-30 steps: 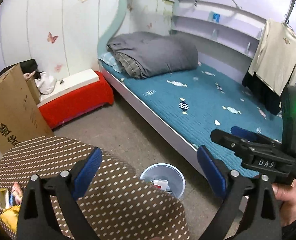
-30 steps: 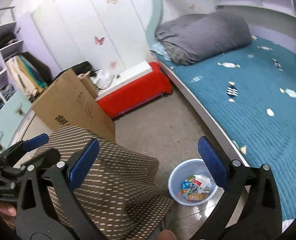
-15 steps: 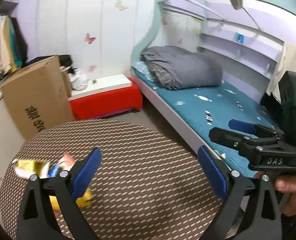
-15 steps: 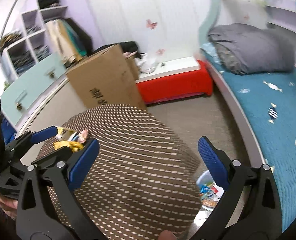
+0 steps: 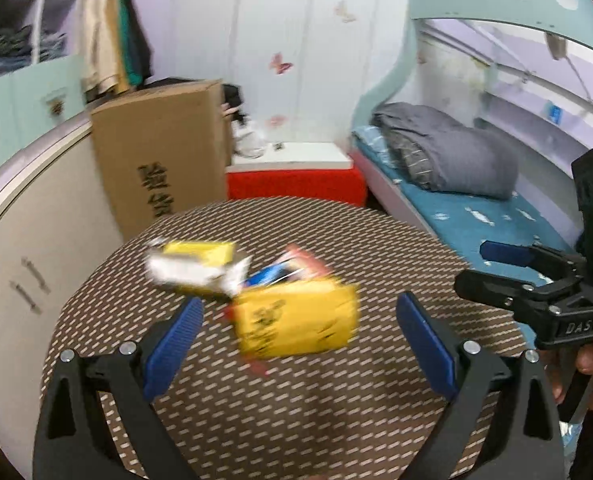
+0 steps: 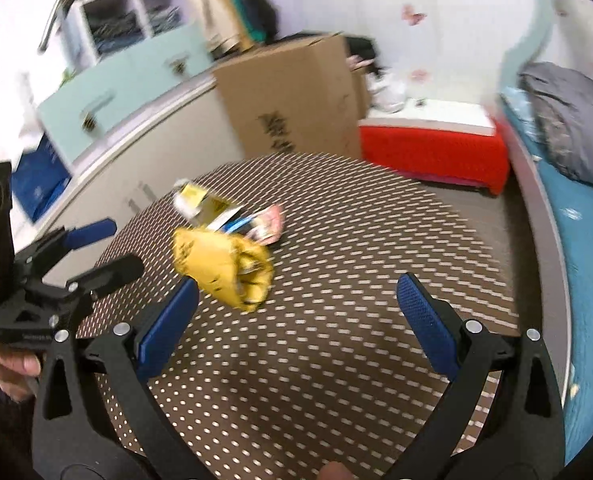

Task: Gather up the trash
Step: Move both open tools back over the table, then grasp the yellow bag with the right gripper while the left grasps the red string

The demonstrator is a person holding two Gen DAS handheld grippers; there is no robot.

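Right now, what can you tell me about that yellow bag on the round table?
The yellow bag is a crinkly snack packet, plastic by its look, with dark print too blurred to read. It is crumpled and lies flat on the brown dotted tablecloth, touching a blue and red wrapper behind it. It sits ahead of the open left gripper, which touches nothing.

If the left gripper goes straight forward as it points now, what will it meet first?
Most likely the yellow wrapper on the round table, lying between the open jaws of the left gripper. Depth is blurred, so not certain.

butterfly wall (image 5: 288,32), teal bed (image 5: 468,216), red bench (image 5: 296,184), cardboard box (image 5: 160,152).
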